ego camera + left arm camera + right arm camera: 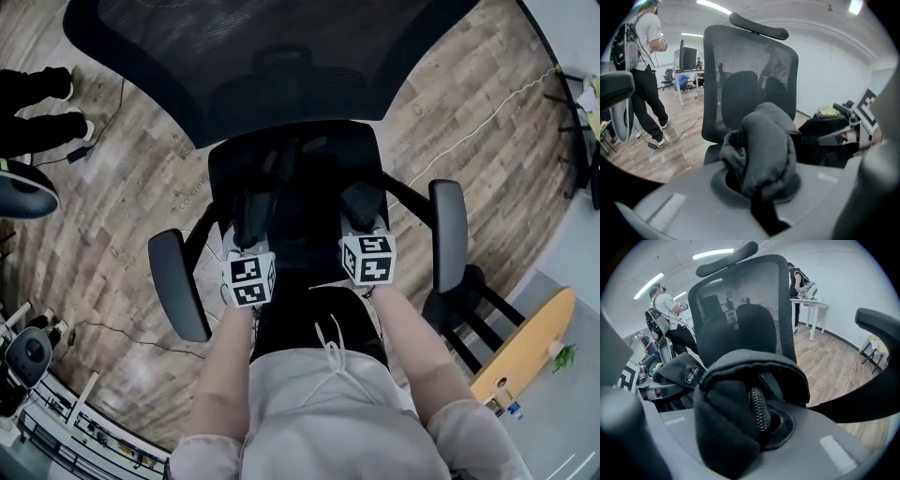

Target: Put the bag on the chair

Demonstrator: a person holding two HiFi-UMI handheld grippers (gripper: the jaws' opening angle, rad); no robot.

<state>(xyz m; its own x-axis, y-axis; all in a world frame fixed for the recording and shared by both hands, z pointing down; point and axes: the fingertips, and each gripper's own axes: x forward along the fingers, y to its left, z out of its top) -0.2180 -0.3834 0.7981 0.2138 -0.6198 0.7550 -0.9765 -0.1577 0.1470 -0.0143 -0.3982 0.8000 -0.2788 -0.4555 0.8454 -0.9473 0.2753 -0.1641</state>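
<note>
Black bag clamped by left tongs, right tongs.

Chair backrest cropped at top, bystander's legs half-cut

The right gripper is clamped on a fold of the black bag, zipper coil showing, just in front of the mesh-backed chair. Left of the chair stands a person wearing a backpack; behind its right side, a white table
</note>
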